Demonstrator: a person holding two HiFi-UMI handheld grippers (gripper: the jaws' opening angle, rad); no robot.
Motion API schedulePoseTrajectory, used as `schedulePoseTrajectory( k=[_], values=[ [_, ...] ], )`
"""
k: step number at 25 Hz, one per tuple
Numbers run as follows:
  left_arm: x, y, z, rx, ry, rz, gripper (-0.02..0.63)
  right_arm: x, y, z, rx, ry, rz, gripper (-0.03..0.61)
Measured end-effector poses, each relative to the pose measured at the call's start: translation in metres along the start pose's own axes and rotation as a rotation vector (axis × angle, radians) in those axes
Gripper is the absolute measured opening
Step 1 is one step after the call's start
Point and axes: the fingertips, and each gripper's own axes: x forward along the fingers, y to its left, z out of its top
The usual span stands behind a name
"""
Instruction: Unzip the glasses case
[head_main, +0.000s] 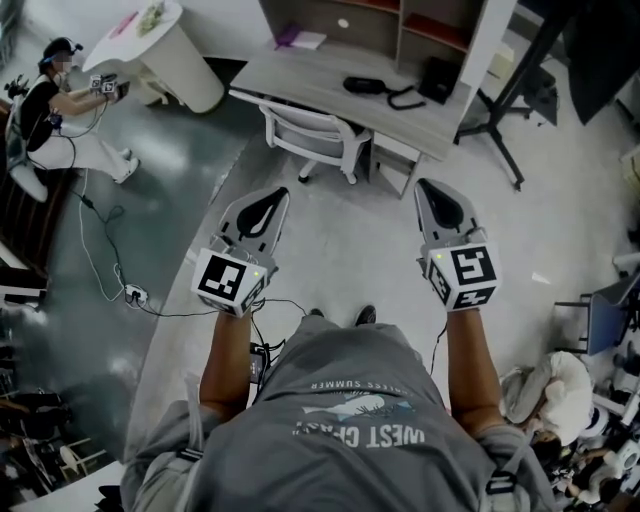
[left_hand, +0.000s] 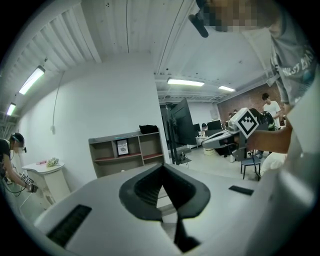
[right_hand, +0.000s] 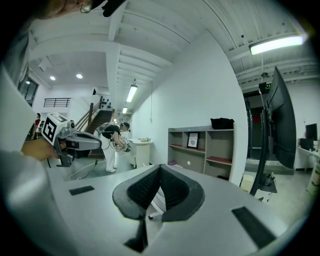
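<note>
A pale grey wooden desk (head_main: 330, 75) stands ahead of the left tool (head_main: 275, 198) and the right tool (head_main: 428, 190). An open shelf unit (head_main: 400, 25) of the same wood stands at its far edge. On the desktop, ahead of the gap between the tools, lies a flat black oval case (head_main: 366, 85). A looped black cord (head_main: 405, 99) lies just beside it on the right tool's side, and a black boxy pouch (head_main: 438, 78) sits beyond. A purple sheet (head_main: 288, 38) lies ahead of the left tool. The pale speckled floor (head_main: 350, 260) under the tools bears a white mesh office chair (head_main: 312, 135) at the desk, and a white cable (head_main: 95, 250) left of the left tool.
</note>
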Motion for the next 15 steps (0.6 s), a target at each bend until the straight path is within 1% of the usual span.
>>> schedulePoseTrajectory(
  k=[7, 15],
  values=[
    [0.041, 0.005, 0.001, 0.017, 0.007, -0.056, -0.002, 0.009, -0.025, -0.007, 0.025, 0.013, -0.039, 0.011],
    [0.108, 0.028, 0.003, 0.013, -0.046, -0.169, -0.002, 0.031, -0.053, -0.010, 0.021, 0.044, -0.139, 0.012]
  ],
)
